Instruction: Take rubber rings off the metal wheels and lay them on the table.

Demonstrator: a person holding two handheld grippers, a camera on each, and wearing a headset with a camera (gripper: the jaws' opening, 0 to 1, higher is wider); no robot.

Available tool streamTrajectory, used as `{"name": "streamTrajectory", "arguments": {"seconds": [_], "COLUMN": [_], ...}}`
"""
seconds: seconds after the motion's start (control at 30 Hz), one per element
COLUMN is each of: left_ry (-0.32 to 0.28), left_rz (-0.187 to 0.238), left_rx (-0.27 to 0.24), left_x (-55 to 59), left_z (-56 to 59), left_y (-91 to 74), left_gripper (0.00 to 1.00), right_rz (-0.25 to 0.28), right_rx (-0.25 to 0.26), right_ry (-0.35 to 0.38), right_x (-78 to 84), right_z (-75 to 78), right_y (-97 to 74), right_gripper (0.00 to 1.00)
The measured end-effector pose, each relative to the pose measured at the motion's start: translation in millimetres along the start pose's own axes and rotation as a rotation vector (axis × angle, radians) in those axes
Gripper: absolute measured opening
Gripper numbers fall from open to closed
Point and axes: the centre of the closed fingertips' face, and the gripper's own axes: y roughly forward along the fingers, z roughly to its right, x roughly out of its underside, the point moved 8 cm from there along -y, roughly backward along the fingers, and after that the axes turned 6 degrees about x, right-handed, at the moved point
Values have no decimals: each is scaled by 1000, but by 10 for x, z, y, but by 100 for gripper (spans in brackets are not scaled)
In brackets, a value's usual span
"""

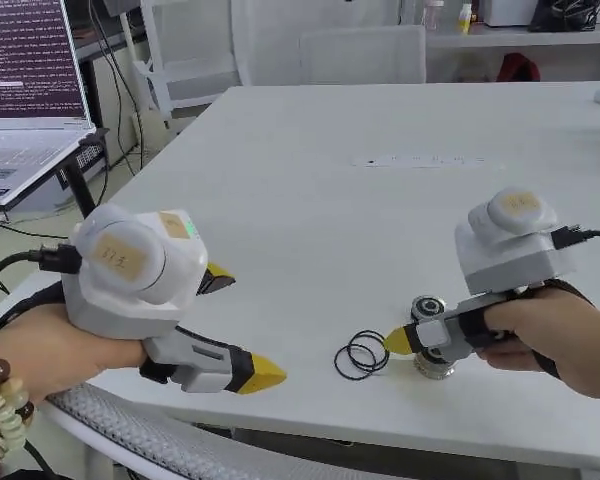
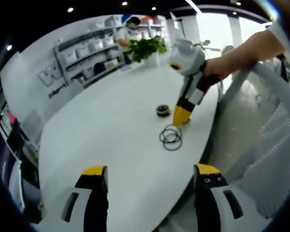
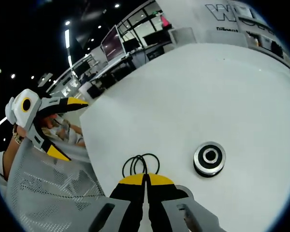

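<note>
Head view: the left gripper is held at the near left edge of the white table, its yellow-tipped jaws spread wide with nothing in them. The right gripper sits low over the table at the near right, jaws pressed together and tips pointing left. Just beside those tips, a small bunch of black rubber rings lies flat on the table, the rings overlapping one another. A metal wheel stands just beyond the right gripper on its far side. A second metallic round piece shows under the gripper's near side, partly hidden. An open laptop stands at the far left, off the table. A mesh chair runs along the near edge.

Left gripper view: its own jaws stand well apart, with bare table between them. Ahead, the rubber rings lie flat, and the right gripper's closed yellow tip is just past them. The metal wheel sits left of that tip, apart from the rings. A green plant stands at the table's far end.

Right gripper view: its two jaws meet in a closed line. The rubber rings lie directly in front of the tips, which hide their near edge, so I cannot tell whether tips and rings touch. The metal wheel lies flat to the right, apart from the rings, with a dark band around its rim. The left gripper is off to the left, beyond the table edge, jaws spread.
</note>
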Motion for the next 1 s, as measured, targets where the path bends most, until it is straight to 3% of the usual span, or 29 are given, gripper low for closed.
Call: {"name": "streamTrajectory", "arguments": {"seconds": [0.6, 1.0], "left_ry": [48, 63], "left_rz": [-79, -84], "left_rx": [12, 13], "left_x": [68, 72], "left_z": [17, 21], "left_y": [27, 26], "left_gripper": [72, 71], "right_rz": [0, -1], "right_rx": [22, 44], "right_ry": [-71, -133], "right_x": [-32, -49], "right_z": [28, 32], "right_y": [36, 52], "right_gripper": [0, 1]}}
